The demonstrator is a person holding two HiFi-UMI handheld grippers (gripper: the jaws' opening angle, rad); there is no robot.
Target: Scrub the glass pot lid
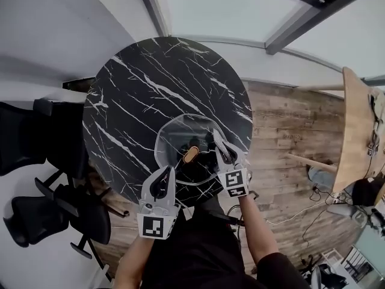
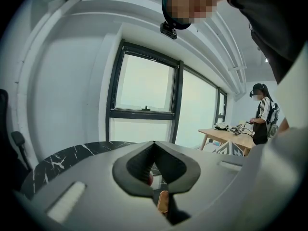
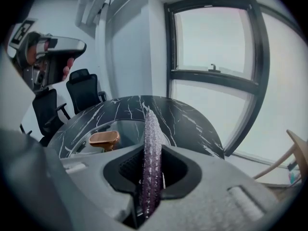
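Glass pot lid (image 1: 180, 134) on the black marble table (image 1: 138, 83), at the edge nearest the person.
We see the left gripper (image 1: 167, 172) with its jaws drawn together on the lid's near rim, with the lid's brown knob (image 1: 190, 155) just beyond them. The right gripper (image 1: 218, 136) clamps a purple glittery scrubber (image 3: 150, 148) edge-on between its jaws — it stands over the lid's right side, beside the knob. We cannot tell whether the scrubber touches the glass.

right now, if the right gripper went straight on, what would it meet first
Probably the clear glass pot lid, touched first by the sparkly purple scrubber in the right gripper; depth is unclear.
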